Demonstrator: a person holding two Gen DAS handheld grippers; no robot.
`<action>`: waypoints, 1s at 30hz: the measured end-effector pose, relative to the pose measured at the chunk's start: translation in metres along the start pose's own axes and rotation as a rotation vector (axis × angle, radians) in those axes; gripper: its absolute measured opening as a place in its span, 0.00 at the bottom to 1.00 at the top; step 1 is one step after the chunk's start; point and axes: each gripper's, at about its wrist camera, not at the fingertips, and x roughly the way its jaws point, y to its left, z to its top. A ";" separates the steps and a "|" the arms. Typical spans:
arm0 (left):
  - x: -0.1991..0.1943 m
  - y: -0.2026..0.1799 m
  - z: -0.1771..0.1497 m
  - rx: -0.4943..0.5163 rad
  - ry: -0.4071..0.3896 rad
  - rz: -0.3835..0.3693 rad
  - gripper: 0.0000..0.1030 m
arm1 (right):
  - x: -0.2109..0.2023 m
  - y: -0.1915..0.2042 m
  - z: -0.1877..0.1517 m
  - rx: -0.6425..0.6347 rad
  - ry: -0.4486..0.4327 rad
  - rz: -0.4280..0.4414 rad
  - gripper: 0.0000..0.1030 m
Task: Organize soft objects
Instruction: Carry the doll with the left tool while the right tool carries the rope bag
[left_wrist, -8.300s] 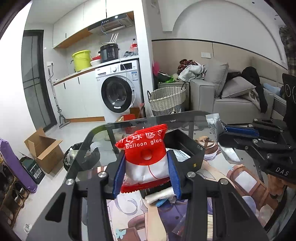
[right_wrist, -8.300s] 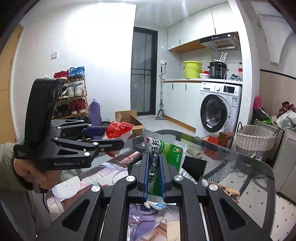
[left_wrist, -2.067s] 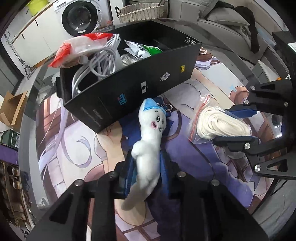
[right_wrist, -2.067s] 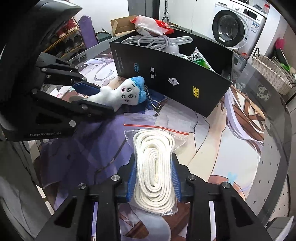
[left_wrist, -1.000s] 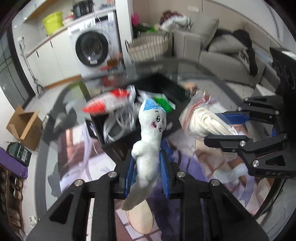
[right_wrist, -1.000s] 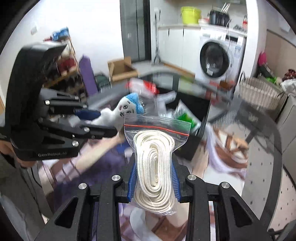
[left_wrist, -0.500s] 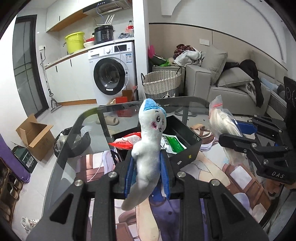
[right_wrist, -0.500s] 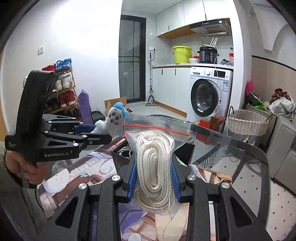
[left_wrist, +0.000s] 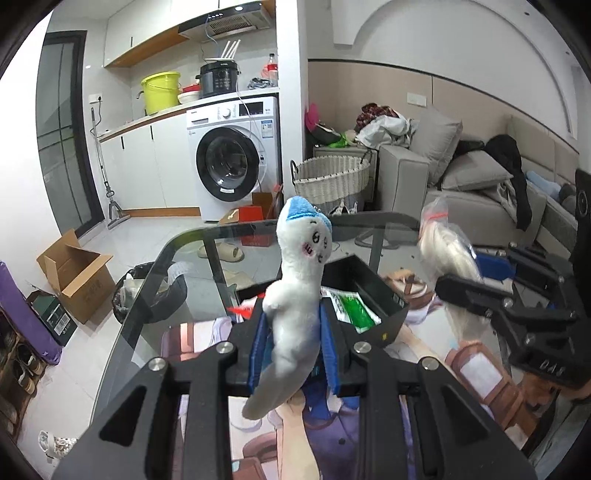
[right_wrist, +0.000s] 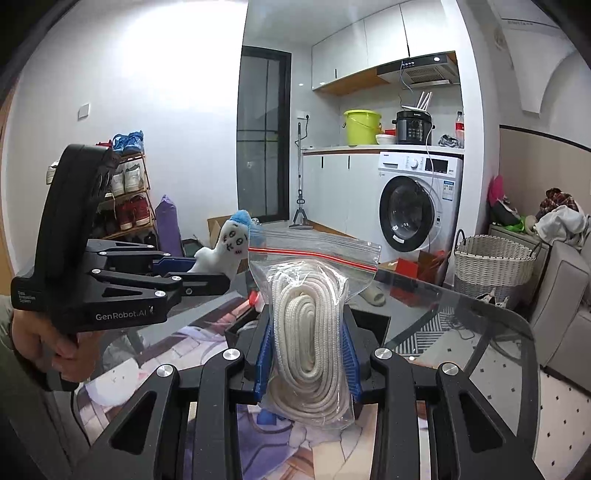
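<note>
Left gripper (left_wrist: 293, 341) squeezed shut on plush toy (left_wrist: 297, 295), right gripper (right_wrist: 308, 356) on bag of rope (right_wrist: 310, 325); held high, center frame, likely for dropping into black box (left_wrist: 384, 314).

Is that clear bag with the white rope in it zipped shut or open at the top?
Apparently shut: in the right wrist view the bag shows its red zip strip running unbroken across the top, with the rope coiled wholly below it.

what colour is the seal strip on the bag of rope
Red, running across the top of the clear zip bag of white rope; clearest in the right wrist view.
</note>
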 end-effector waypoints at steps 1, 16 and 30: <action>0.000 0.002 0.002 -0.005 -0.007 0.003 0.24 | 0.002 0.000 0.003 0.001 -0.009 -0.002 0.31; 0.014 0.020 0.037 -0.092 -0.089 0.041 0.24 | 0.042 -0.010 0.049 -0.025 -0.063 -0.083 0.32; 0.036 0.023 0.034 -0.104 -0.007 0.043 0.25 | 0.081 -0.026 0.052 0.025 0.019 -0.091 0.32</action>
